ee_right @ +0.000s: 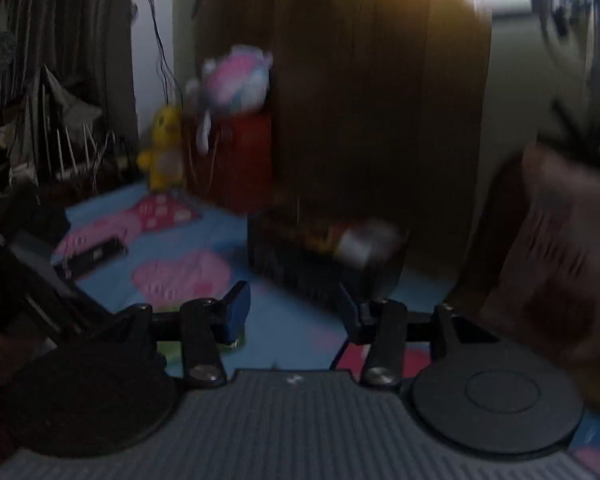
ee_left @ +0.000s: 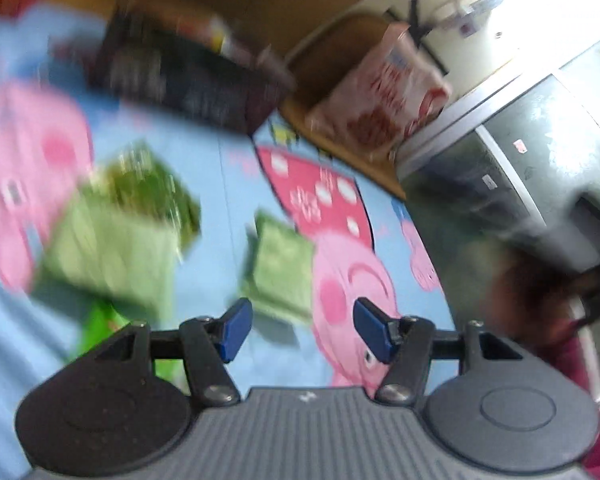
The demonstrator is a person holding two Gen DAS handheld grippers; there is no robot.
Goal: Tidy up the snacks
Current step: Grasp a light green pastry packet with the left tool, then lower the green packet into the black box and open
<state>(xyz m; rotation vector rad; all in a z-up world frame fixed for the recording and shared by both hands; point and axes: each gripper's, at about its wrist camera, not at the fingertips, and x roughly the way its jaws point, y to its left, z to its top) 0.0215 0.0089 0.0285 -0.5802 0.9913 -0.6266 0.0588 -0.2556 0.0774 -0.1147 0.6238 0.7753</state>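
Left wrist view is showing the left gripper (ee_left: 303, 330) hanging released, nothing between its blue pads, just above a green snack packet (ee_left: 278, 270) lying on the cartoon-printed blue sheet (ee_left: 228, 184); two more green packets (ee_left: 116, 236) are lying to its left, with a dark basket (ee_left: 188, 84) and a pink snack bag (ee_left: 384, 100) beyond. The blur is risking a mistimed grab that skids the flat packet away. Right wrist view is showing the right gripper (ee_right: 294, 312), likewise released and empty, facing the dark basket (ee_right: 324, 260) and, only here, the plush toys (ee_right: 204, 120).
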